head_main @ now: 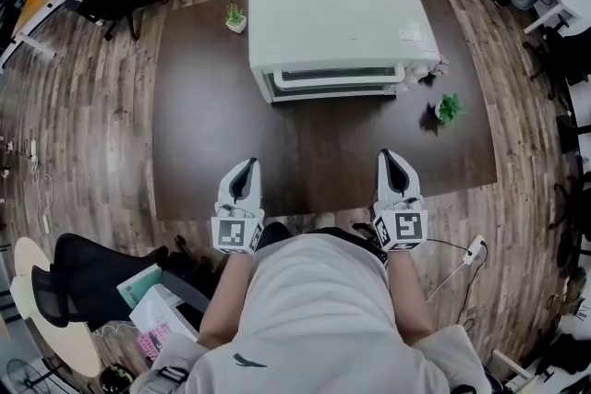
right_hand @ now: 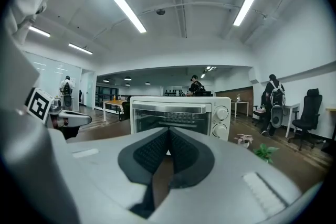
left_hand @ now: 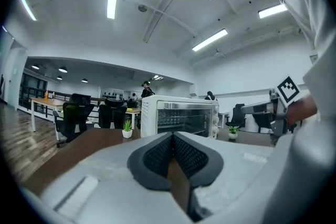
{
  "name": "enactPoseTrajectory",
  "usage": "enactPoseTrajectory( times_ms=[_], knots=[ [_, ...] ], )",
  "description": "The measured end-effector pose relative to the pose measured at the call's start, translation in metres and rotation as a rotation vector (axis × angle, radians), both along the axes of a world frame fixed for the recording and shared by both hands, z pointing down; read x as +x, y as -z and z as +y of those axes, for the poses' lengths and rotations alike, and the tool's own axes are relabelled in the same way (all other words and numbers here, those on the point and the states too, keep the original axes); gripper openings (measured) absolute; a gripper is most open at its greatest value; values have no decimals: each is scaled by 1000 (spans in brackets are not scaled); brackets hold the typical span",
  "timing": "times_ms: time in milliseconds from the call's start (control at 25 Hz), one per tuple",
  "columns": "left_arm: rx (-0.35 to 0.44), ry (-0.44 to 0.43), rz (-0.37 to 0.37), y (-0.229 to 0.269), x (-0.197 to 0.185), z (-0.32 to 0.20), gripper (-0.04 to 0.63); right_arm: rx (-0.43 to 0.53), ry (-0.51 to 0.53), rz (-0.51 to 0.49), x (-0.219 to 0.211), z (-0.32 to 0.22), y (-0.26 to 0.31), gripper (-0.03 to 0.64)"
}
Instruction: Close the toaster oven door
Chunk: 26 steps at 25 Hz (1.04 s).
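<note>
Both grippers held low at the near edge of the table (head_main: 208, 134), side by side and well apart, both pointing at the toaster oven (head_main: 337, 28).

Left gripper (head_main: 245, 165): jaws clenched pad to pad, nothing between them. Its own view confirms this, with the dark pads meeting in a closed seam (left_hand: 172, 138).

Right gripper (head_main: 393, 156): jaws also clenched and empty. Its own view shows the pads pressed together at the tip (right_hand: 168, 135).

Toaster oven: white, on the far half of the table, straight ahead of both grippers and well apart from them. It sits slightly nearer the right gripper's line than the left's.
- The door (head_main: 334, 80) stands upright, flush with the front, and looks shut.
- In the right gripper view the glass front with its handle bar is dead ahead of the jaws (right_hand: 169, 113).
- Two round knobs (right_hand: 220, 118) are to the right of the glass.
- In the left gripper view the oven (left_hand: 181, 115) is ahead and a little right of the jaw tips.

Small potted plant (head_main: 235, 17): beyond the left gripper, just beside the oven's left rear corner.

Second green plant (head_main: 450, 109): ahead and to the right of the right gripper, near the oven's right front corner.

Neither gripper touches the oven or either plant.
</note>
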<state>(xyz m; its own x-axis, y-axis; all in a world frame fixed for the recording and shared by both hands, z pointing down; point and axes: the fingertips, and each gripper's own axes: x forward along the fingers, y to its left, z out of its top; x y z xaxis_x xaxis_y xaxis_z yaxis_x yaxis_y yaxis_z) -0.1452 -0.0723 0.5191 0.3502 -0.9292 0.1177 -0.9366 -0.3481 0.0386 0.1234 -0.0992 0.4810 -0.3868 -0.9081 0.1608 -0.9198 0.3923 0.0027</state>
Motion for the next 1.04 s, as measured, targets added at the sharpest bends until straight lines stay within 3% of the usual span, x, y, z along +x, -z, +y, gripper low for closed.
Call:
enactPoseTrajectory(
  times_ms=[520, 1040],
  knots=[
    [51, -8, -7, 15, 0, -5, 5, 34, 7, 22, -5, 2, 6, -2],
    [48, -5, -7, 18, -8, -3, 5, 37, 2, 20, -11, 3, 4, -2]
  ],
)
